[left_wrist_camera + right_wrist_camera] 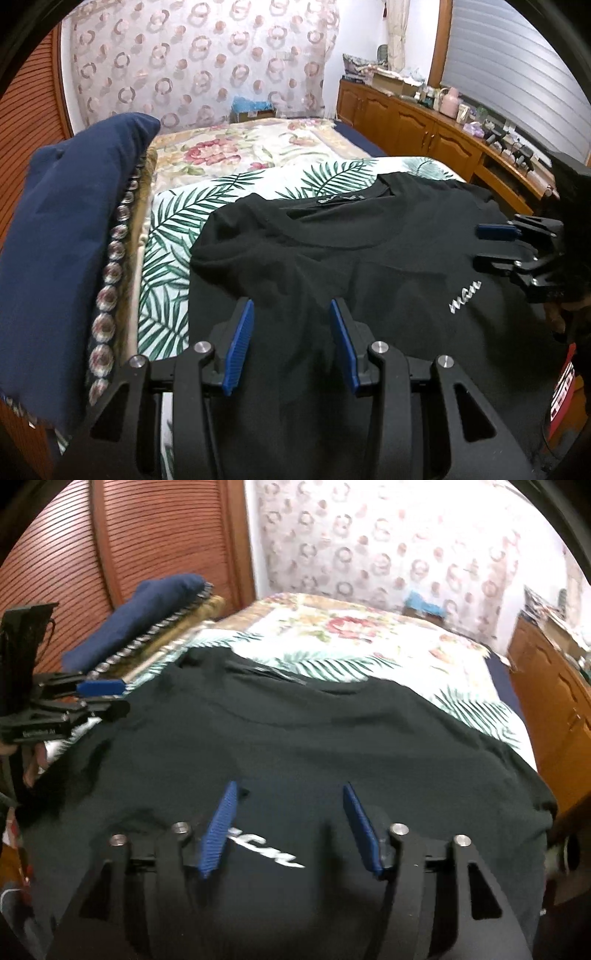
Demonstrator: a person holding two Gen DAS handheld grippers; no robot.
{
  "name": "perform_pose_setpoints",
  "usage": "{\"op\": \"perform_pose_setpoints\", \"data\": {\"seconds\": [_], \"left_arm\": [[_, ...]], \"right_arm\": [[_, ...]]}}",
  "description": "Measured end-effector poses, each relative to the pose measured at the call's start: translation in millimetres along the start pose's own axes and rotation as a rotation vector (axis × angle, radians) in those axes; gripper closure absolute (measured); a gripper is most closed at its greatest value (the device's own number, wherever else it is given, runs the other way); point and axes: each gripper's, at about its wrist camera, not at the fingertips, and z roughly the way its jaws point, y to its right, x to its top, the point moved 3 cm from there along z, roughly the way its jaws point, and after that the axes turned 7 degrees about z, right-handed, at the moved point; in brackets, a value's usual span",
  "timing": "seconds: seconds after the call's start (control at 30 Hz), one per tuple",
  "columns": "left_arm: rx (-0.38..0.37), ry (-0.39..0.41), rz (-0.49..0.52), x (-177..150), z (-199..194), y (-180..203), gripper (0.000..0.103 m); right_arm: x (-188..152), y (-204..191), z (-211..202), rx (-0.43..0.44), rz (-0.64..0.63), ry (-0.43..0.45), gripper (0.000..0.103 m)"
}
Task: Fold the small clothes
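While our left gripper (291, 345) and right gripper (290, 829) hover with jaws released and empty above the black cotton T-shirt (332, 258) lying face-up on the palm-leaf bedsheet (173, 236), we risk pinching sheet along with shirt, dragging wrinkles into any fold.

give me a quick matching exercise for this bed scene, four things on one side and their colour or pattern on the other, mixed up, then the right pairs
Things:
1. t-shirt
2. sheet under the t-shirt
3. cushion at the bed's edge
4. left gripper pads

Looks:
A. green palm leaves on white
B. navy blue, plain
C. black with small white lettering
D. bright blue, ribbed

Pairs: 1-C, 2-A, 3-B, 4-D
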Motion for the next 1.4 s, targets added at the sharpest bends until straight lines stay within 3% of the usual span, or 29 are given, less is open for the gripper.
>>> {"op": "perform_pose_setpoints", "data": {"seconds": [0.23, 0.57, 0.63, 0.7, 0.77, 0.9, 1.17, 1.4], "left_arm": [[0.006, -0.07, 0.01, 10, 32, 1, 0.062], [0.004, -0.083, -0.008, 17, 47, -6, 0.062], [0.004, -0.074, -0.001, 17, 46, -7, 0.069], [0.024, -0.074, 0.014, 18, 47, -10, 0.086], [0.003, -0.081, 0.012, 18, 45, -13, 0.098], [0.019, -0.059, 0.041, 23, 32, -15, 0.101], [0.145, 0.051, -0.017, 53, -18, -71, 0.101], [0.216, 0.06, -0.045, 53, -28, -104, 0.101]], "right_arm": [[-24, 35, 7, -0.091, 0.007, -0.043, 0.041], [-31, 43, 4, -0.064, 0.031, -0.026, 0.04], [-31, 43, 4, -0.067, 0.028, -0.026, 0.04], [-31, 44, 3, -0.07, 0.025, -0.026, 0.04], [-31, 44, 3, -0.065, 0.029, -0.026, 0.04], [-31, 43, 4, -0.067, 0.028, -0.026, 0.04], [-31, 43, 4, -0.066, 0.028, -0.026, 0.04], [-31, 43, 4, -0.067, 0.028, -0.025, 0.04]]}}
